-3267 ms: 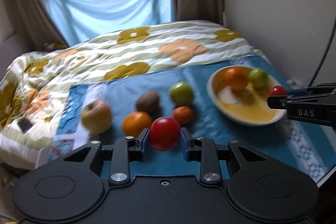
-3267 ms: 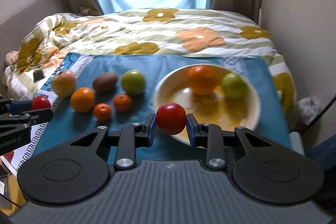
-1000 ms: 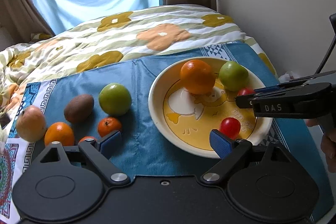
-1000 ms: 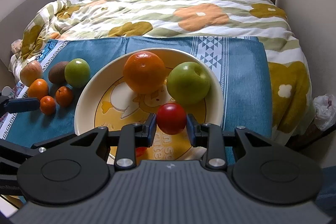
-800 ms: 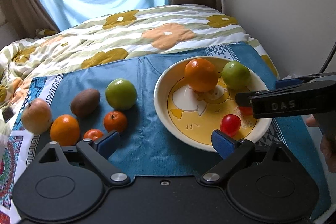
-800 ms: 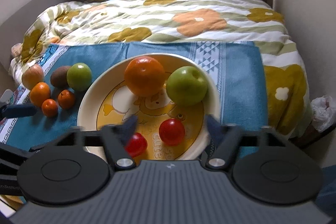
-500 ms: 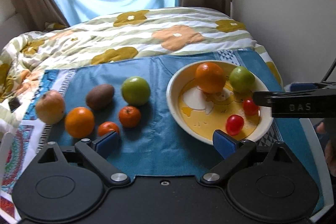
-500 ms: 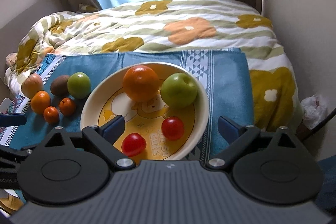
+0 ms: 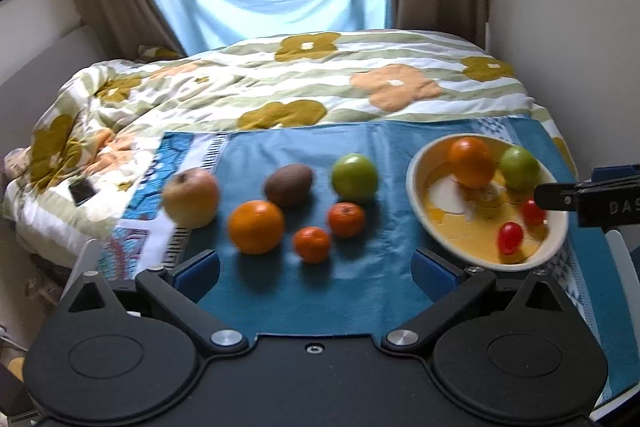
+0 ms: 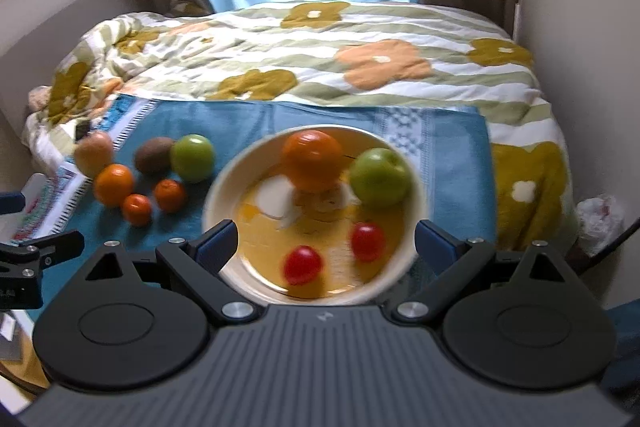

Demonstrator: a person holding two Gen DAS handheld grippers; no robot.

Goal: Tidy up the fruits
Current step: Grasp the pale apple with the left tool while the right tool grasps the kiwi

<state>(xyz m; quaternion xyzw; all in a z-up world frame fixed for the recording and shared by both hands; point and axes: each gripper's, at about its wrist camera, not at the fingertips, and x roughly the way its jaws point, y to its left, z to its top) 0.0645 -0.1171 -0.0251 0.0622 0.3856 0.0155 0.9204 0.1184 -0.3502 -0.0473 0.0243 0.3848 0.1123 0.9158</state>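
Both small red tomatoes (image 10: 302,264) (image 10: 367,241), pinched in the grippers seconds ago, now lie in the cream and yellow round bowl (image 10: 416,215) beside the large orange (image 10: 312,165) and green apple (image 10: 380,177). The right gripper (image 10: 326,241) has just sprung wide, empty, above the bowl. The left gripper (image 9: 316,269), jaws just opened further, holds nothing over bare blue cloth (image 9: 360,291), just short of six loose fruits.
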